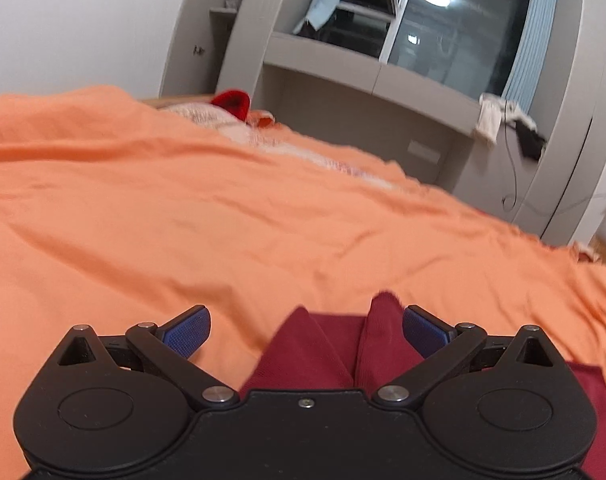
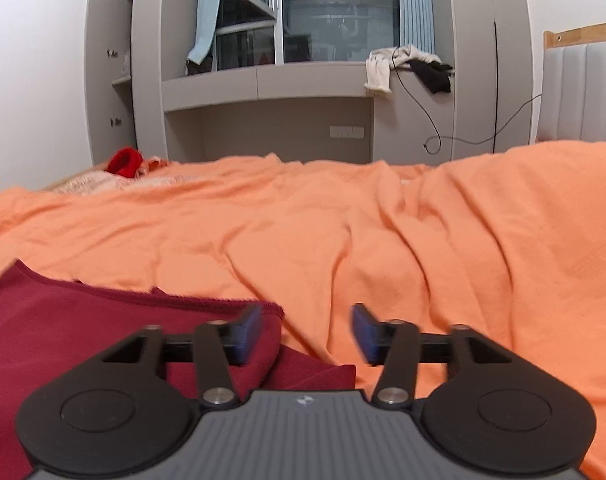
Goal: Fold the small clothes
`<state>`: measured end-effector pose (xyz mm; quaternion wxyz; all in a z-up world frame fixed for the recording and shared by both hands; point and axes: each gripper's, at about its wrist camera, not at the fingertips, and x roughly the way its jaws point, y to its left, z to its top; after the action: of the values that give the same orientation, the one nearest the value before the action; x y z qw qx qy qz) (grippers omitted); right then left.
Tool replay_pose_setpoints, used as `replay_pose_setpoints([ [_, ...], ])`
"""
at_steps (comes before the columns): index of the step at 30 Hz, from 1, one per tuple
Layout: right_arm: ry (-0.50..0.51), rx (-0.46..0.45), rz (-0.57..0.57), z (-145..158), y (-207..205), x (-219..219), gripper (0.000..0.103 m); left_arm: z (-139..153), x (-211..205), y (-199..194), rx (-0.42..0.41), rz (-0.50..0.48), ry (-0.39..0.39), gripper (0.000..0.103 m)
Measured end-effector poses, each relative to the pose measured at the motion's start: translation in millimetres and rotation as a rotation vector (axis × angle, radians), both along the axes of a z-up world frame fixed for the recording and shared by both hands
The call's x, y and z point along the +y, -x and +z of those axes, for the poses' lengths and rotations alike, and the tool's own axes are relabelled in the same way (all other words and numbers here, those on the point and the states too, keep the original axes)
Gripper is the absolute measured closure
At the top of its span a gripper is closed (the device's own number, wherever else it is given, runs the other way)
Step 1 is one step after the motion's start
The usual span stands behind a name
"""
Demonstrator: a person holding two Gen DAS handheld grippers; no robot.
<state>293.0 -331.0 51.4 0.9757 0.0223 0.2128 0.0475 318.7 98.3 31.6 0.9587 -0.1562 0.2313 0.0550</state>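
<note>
A dark red garment [image 1: 315,352] lies on the orange bedsheet [image 1: 223,220]. In the left wrist view its folded corner and a raised fold sit between the wide-open fingers of my left gripper [image 1: 307,330], the fold touching the right pad [image 1: 423,334]. In the right wrist view the same garment [image 2: 83,320] spreads flat at lower left. My right gripper [image 2: 307,332] is open, its left pad [image 2: 249,330] over the garment's right edge, its right pad over bare orange sheet [image 2: 423,240].
A red item [image 2: 125,162] and pale cloth lie at the bed's far left corner. Grey shelving and a window stand behind the bed. A padded headboard [image 2: 583,92] is at right. A cable [image 2: 435,120] hangs from clothes on the shelf.
</note>
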Motion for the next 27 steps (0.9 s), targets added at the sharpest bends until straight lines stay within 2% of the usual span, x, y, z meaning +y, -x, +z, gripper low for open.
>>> replay_pose_setpoints([
  [6,-0.046,-0.056,0.084,20.0,33.2,14.0,0.001,16.2,4.0,44.0,-0.087,-0.005,0.029,0.001],
  [7,-0.05,-0.058,0.095,20.6,36.4,19.2,0.0,16.8,4.0,50.9,-0.095,-0.006,0.028,0.001],
  [11,-0.055,-0.056,0.126,14.0,52.9,47.6,0.0,18.6,5.0,78.3,-0.109,-0.011,0.012,0.001],
  [17,0.032,-0.073,0.233,-0.1,67.8,101.7,0.0,12.2,17.2,114.5,-0.112,0.016,0.078,0.001],
  [21,0.058,-0.075,0.282,-8.0,72.5,124.6,0.0,8.6,23.3,118.6,-0.102,0.024,0.081,0.001],
  [24,0.057,-0.054,0.295,-13.0,71.4,131.5,0.0,0.2,28.2,105.9,-0.044,0.027,0.086,0.001],
  [27,0.057,-0.027,0.299,-18.3,69.0,133.7,0.0,-15.2,34.9,84.2,0.061,0.006,0.146,0.001],
])
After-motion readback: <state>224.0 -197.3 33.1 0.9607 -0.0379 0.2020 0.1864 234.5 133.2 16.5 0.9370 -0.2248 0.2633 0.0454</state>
